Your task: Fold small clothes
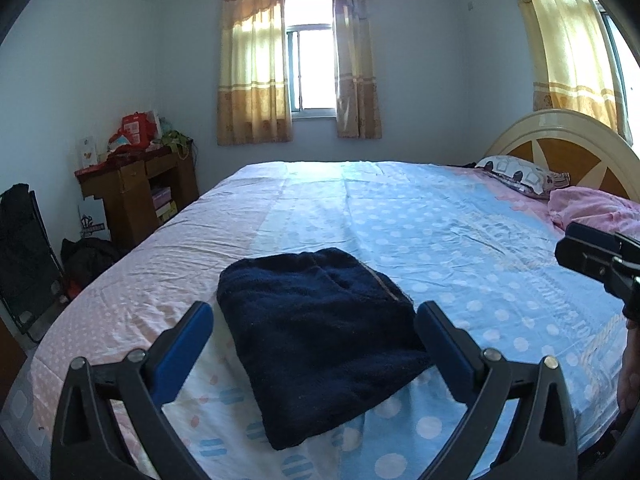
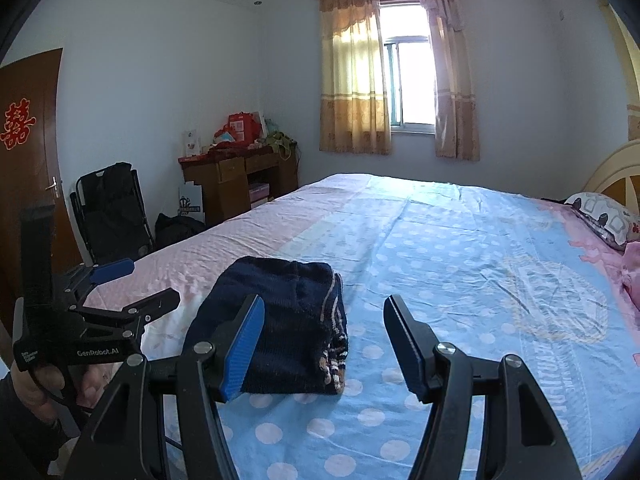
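Note:
A dark navy knitted garment (image 1: 320, 332) lies folded into a compact rectangle on the bed (image 1: 460, 240), near its front edge. It also shows in the right wrist view (image 2: 288, 320), with a striped trim along its right side. My left gripper (image 1: 314, 320) is open and empty, held just above and in front of the garment, one finger on each side of it. My right gripper (image 2: 324, 316) is open and empty, to the right of the garment. The left gripper appears in the right wrist view (image 2: 136, 284), open.
The bed has a pink and blue polka-dot sheet. A patterned pillow (image 1: 516, 174) and a pink blanket (image 1: 596, 208) lie by the headboard (image 1: 560, 148) at right. A wooden desk (image 1: 136, 184) and a black folding chair (image 2: 112, 212) stand at left.

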